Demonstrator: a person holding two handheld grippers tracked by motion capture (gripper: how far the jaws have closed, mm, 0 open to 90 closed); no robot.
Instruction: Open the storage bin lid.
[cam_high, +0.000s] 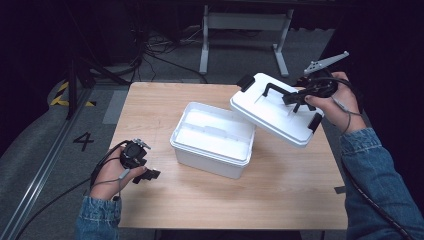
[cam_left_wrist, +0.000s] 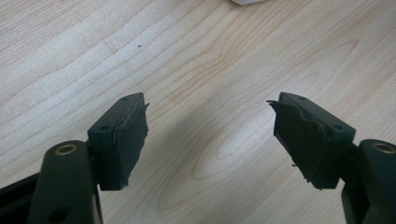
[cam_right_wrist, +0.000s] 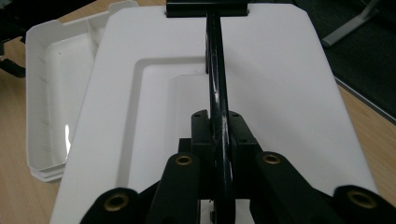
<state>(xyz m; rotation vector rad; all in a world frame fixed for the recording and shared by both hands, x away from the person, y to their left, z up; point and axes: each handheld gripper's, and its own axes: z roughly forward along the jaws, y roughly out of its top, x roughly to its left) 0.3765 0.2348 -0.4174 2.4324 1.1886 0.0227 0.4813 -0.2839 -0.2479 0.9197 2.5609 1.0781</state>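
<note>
Nearest the person, the left gripper (cam_high: 150, 175) is resting low over the wooden counter (cam_high: 280, 190) at its front left, held in the left hand (cam_high: 112, 175), with a denim sleeve (cam_high: 97, 217) showing at the wrist. In the left gripper view its jaws are standing wide apart with bare wood grain between the worn black pads (cam_left_wrist: 133, 140) and nothing caught in them.

Just beyond, near the middle of the counter, a white box (cam_high: 212, 140) is sitting open, its interior looking white and bare as far as the high view shows. In the right gripper view the same box (cam_right_wrist: 51, 107) is lying past the lid's left edge.

Farther back and to the right, the right gripper (cam_high: 300, 97) is pinching the black handle (cam_high: 277, 90) of the white lid (cam_high: 272, 115), jaws pressed against the bar from both sides. The right gripper view is looking along that handle (cam_right_wrist: 217, 84) as it runs between the jaws across the lid's recessed top (cam_right_wrist: 261, 93). The lid is hanging tilted in the air, its lower left edge overlapping the box's back right corner in the high view; whether they are touching I cannot tell. Black latches are showing at the lid's ends. The right hand (cam_high: 337, 105) is holding the gripper over the counter's right edge.

Beyond the counter, a white metal frame (cam_high: 245, 30) is standing on the grey floor (cam_high: 170, 65), with dark cables (cam_high: 150, 47) lying near it.
</note>
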